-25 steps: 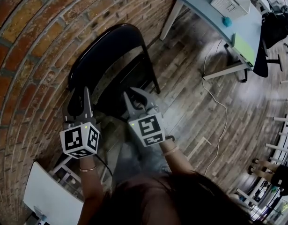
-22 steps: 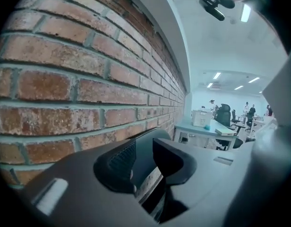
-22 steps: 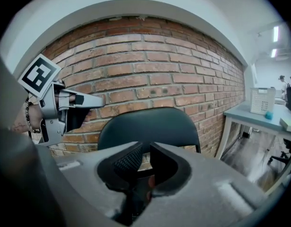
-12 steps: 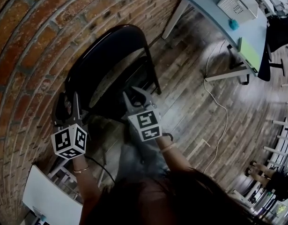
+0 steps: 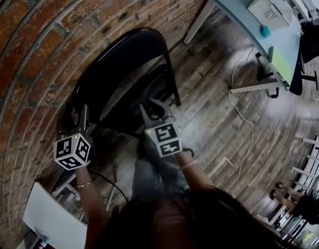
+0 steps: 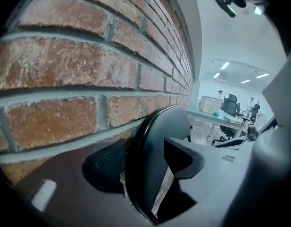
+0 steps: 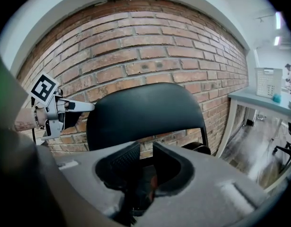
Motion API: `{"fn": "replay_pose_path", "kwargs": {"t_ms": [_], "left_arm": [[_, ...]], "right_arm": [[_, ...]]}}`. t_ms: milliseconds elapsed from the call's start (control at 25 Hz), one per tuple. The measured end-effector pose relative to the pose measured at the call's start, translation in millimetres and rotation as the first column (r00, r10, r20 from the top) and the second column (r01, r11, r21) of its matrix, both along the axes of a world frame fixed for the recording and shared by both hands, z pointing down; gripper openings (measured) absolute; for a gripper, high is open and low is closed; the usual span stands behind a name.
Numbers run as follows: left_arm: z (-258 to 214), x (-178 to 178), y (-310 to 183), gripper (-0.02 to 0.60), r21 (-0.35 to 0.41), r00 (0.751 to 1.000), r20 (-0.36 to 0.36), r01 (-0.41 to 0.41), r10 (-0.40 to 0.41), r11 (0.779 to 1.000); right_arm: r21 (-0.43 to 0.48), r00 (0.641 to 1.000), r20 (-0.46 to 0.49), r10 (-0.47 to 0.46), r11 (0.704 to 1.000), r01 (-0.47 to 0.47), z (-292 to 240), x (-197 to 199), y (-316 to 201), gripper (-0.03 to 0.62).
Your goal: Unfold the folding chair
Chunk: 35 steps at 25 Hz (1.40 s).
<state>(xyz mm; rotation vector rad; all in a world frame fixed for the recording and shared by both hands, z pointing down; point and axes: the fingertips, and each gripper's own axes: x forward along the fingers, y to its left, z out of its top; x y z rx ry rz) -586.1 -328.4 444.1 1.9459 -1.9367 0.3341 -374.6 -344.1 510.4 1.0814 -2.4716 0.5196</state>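
The black folding chair [image 5: 123, 61] stands against the brick wall, its backrest [image 7: 145, 112] upright. My left gripper [image 5: 74, 117] is at the chair's left side. Its jaws are opening wide, and the rounded edge of the chair [image 6: 157, 141] stands between them without either pad pressing on it. It also shows at the left in the right gripper view [image 7: 76, 107]. My right gripper [image 5: 151, 107] is at the seat's front edge, in front of the backrest. Its jaws [image 7: 143, 160] are opening a little, and a dark part of the seat lies low between them.
The brick wall [image 5: 29, 45] runs close behind the chair. A pale blue table [image 5: 252, 25] with a white basket [image 5: 271, 7] stands at the right. A white cable [image 5: 237, 113] trails over the wood floor. A white board [image 5: 50, 222] lies at the lower left.
My left gripper has moved left and down to the chair's side edge and its jaws have spread wide. The right gripper has sunk slightly and its jaws have parted a little.
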Motion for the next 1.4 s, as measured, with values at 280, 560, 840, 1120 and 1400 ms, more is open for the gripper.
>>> {"fn": "replay_pose_path", "kwargs": {"t_ms": [280,560,840,1120,1400], "left_arm": [[19,0,-8,0.261,-0.04,0.999,-0.013,-0.047,0.047,0.998],[20,-1,-17,0.25,-0.027,0.997,-0.024,-0.077,0.076,0.997],[22,3,-17,0.244,-0.023,0.988,-0.024,-0.152,0.152,0.988],[25,5,-17,0.238,-0.057,0.983,-0.016,-0.185,0.184,0.981],[25,6,-16,0.233,-0.082,0.98,-0.023,-0.199,0.197,0.977]], "right_arm": [[-0.019,1.0,-0.008,0.0,1.0,0.0,10,-1,-8,0.075],[-0.113,0.998,0.03,0.053,0.992,-0.049,37,-2,-19,0.101],[-0.268,0.986,0.086,0.143,0.956,-0.115,74,-2,-26,0.135],[-0.427,0.962,0.17,0.216,0.895,-0.126,103,-12,-28,0.167],[-0.54,0.931,0.232,0.282,0.833,-0.118,125,-30,-36,0.181]]}}
